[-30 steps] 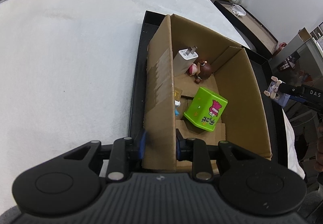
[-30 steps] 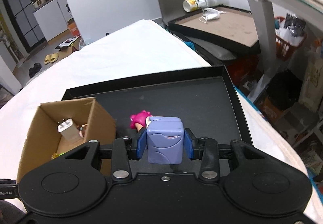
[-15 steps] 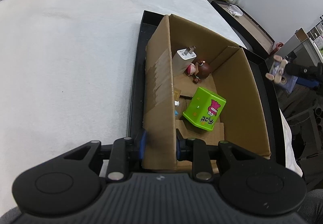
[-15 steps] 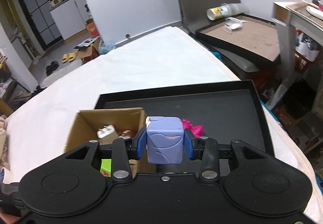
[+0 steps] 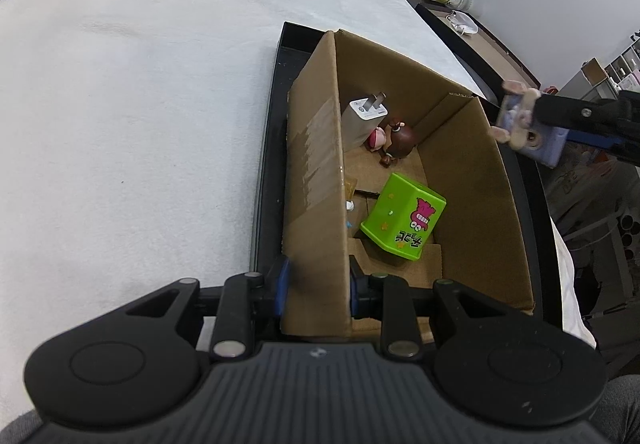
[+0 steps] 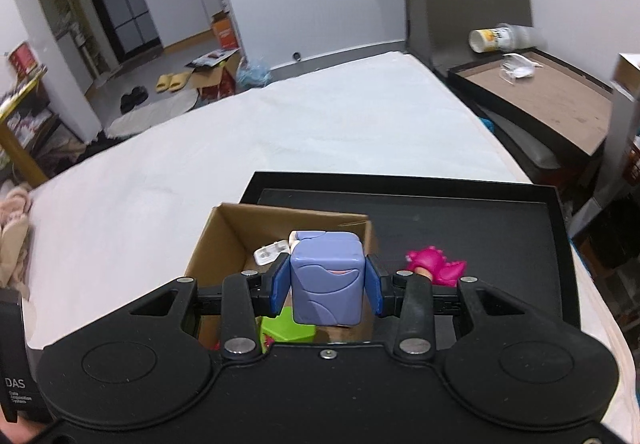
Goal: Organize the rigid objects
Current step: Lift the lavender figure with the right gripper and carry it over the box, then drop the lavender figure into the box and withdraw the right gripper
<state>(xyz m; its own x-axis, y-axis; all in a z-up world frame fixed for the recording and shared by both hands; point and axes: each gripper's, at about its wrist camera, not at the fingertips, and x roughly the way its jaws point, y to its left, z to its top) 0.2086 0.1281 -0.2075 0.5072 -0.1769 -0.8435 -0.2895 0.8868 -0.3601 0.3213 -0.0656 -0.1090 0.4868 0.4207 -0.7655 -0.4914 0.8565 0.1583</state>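
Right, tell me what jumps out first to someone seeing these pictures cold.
The purple cube toy, clamped in the right gripper above the open cardboard box, catches the eye first. Next comes the bright green block lying tilted inside that box, whose near wall the left gripper pinches. A pink toy lies on the black tray beside the box.

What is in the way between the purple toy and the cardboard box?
Nothing visible. The purple toy, held in the right tool, hangs near the open-topped cardboard box, whose wall the left tool grips.
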